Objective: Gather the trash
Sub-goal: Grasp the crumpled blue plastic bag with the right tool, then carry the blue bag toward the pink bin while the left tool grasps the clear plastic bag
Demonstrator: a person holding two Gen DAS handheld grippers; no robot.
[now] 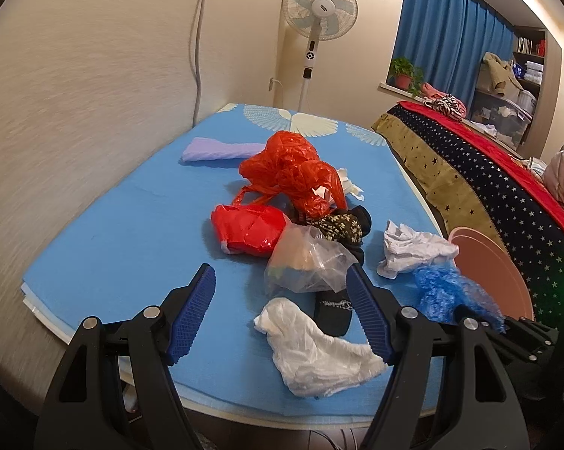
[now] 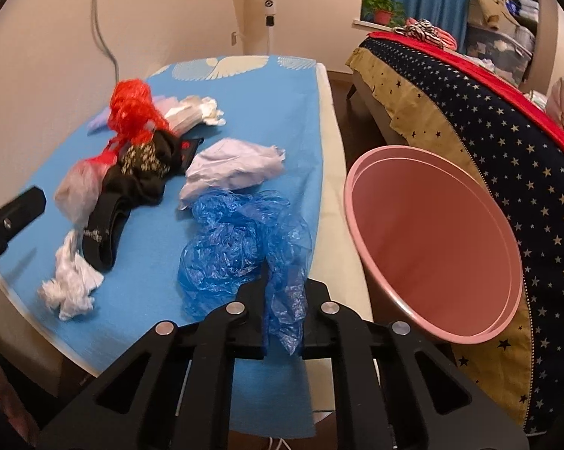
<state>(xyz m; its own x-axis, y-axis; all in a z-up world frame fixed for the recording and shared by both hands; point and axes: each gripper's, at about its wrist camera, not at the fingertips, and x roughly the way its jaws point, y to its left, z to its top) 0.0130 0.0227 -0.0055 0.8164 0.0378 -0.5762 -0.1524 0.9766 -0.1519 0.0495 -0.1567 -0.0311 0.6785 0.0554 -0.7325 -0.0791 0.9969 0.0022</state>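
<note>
- Two handheld grippers work over a table (image 1: 113, 232) covered with a blue mat; both wrist views look along the fingers toward the far wall.
- Left gripper (image 1: 282, 315): jaws spread wide and released, nothing pressed between the blue ribbed pads (image 1: 192, 315). It hovers over the near edge of the table.
- White crumpled paper (image 1: 315, 345): lies on the mat between the left gripper's open fingers, with its right end reaching the right pad; no grip is visible.
- Right gripper (image 2: 282, 300): jaws clenched on a fold of the blue plastic bag (image 2: 240, 247), which bunches up in front of the fingers and trails down between them. The bulk of the bag rests on the mat near the table's right edge.
- Pink bin (image 2: 431, 255): stands just beside the table's right edge, between table and bed (image 2: 506, 157), mouth tilted toward the camera. Its inside shows only bare wall and floor.
- Remaining trash, mid-table: a clear plastic bag (image 1: 308, 262), a red plastic bag (image 1: 293, 172) with a smaller red bundle (image 1: 248, 232) beside it, and a pale crumpled sheet (image 1: 413, 251) just behind the blue bag.
- Dark items: a black patterned cloth (image 1: 341, 225) and a black sock (image 1: 334, 311) lie among the bags.
- Lilac folded cloth (image 1: 218, 152): lies apart, toward the far left of the mat.
- Background: a standing fan (image 1: 319, 11) and blue curtains (image 1: 450, 37).
</note>
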